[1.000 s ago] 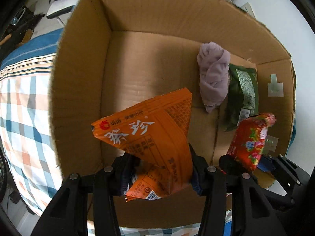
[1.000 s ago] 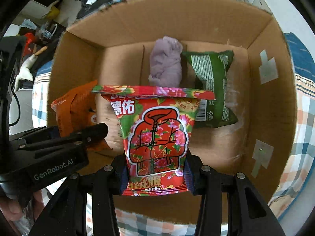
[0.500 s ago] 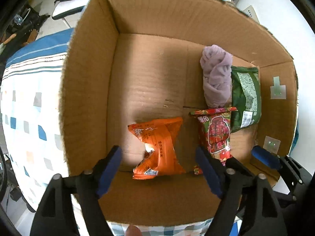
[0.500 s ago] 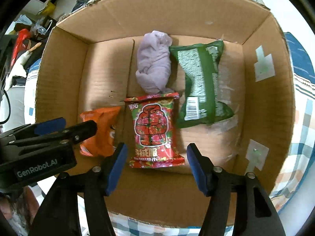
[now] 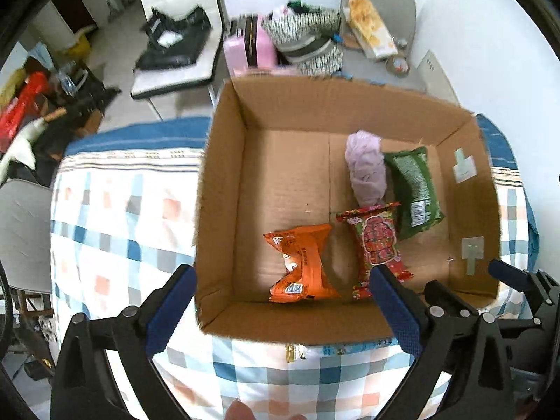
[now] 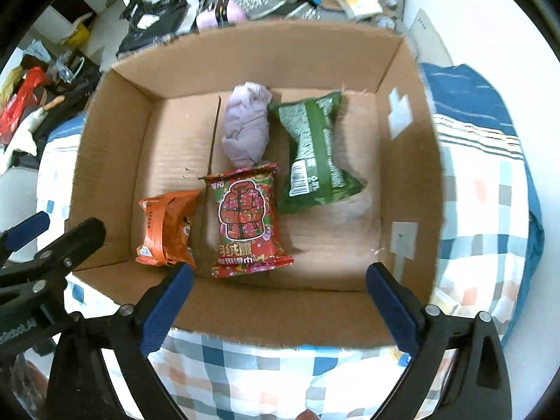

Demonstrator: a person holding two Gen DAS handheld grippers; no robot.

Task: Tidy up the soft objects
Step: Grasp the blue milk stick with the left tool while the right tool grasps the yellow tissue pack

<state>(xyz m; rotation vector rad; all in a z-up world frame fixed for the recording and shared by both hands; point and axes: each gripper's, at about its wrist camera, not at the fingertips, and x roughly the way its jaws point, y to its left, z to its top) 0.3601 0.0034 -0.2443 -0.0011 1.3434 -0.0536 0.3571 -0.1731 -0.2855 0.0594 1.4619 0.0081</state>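
Right wrist view shows the right gripper and left gripper empty with jaws apart above the cardboard box, where orange packet and red packet lie side by side near its near wall, keeping soft goods grouped.

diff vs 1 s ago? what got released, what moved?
Both claws let go. The left claw dropped the orange packet and the right claw dropped the red floral packet; both packets now lie on the floor of the cardboard box. Both claws opened wide and pulled back above the near rim. The purple cloth and green packet stayed put.
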